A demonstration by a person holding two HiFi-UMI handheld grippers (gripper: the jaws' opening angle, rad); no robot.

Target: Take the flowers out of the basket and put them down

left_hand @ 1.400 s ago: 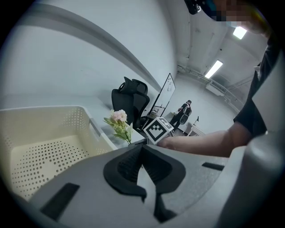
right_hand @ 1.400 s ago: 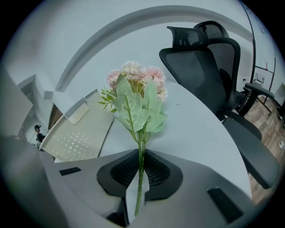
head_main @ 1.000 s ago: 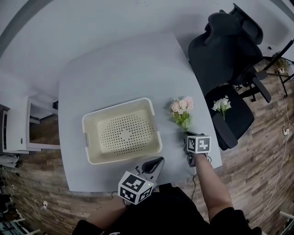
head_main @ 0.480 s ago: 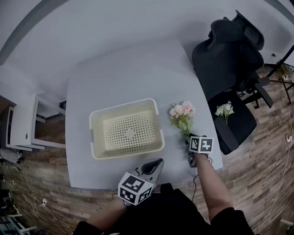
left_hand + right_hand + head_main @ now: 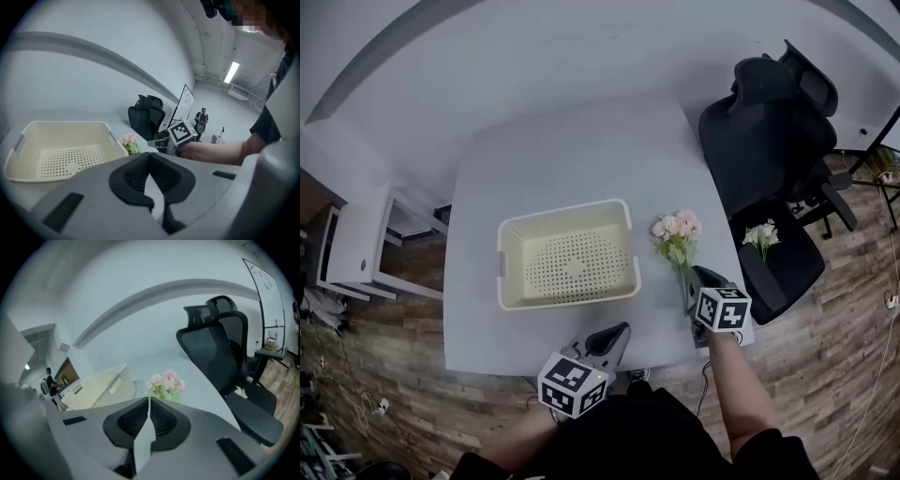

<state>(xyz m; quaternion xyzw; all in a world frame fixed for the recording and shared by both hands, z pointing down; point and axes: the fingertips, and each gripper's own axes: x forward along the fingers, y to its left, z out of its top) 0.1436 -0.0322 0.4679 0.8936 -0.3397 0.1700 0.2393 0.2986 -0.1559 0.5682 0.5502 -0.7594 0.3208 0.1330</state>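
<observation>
The cream perforated basket (image 5: 502,267) stands empty on the grey table (image 5: 572,150). A bunch of pink flowers (image 5: 676,229) lies on the table just right of it, free of both grippers. My right gripper (image 5: 689,278) hovers over the stem end; its jaws have just been closing with nothing between them, and they stand shut. In the right gripper view the pink flowers (image 5: 165,381) show beyond the right gripper (image 5: 149,400). My left gripper (image 5: 623,329) hangs shut and empty near the front edge. The left gripper view takes in the basket (image 5: 65,124) and pink flowers (image 5: 129,142).
A black office chair (image 5: 769,122) stands at the table's right, with a small bunch of white flowers (image 5: 761,234) on its seat. A white cabinet (image 5: 356,244) sits left of the table. Wooden floor surrounds it. A person stands far off in the room.
My right gripper has risen off the table and away from the pink flowers, which stay lying beside the basket. The left gripper has lifted slightly.
</observation>
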